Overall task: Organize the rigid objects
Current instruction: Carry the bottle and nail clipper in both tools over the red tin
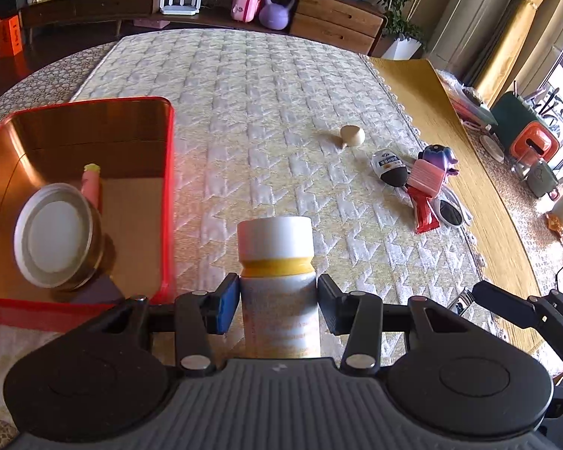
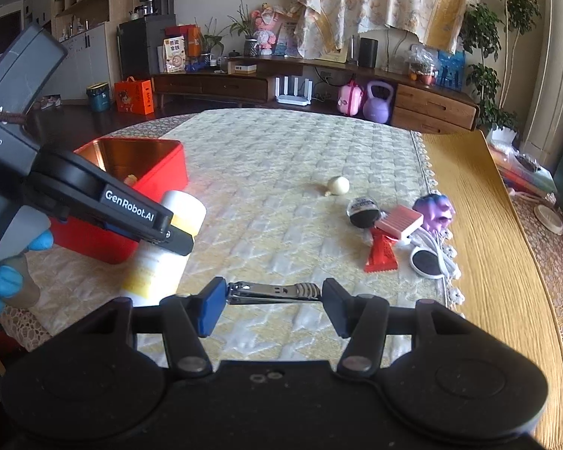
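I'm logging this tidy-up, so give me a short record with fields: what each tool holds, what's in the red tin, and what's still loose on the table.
left tool: shut on bottle, upright
right tool: shut on nail clipper, held crosswise
red tin: holds a round can and a pink item
loose on cloth: cream knob, black-capped tube, pink box, purple toy, red packet, sunglasses

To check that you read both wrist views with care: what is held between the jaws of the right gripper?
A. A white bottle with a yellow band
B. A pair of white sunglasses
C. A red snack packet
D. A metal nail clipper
D: in the right wrist view the nail clipper spans the right gripper lengthwise, with each jaw pressing on one end.
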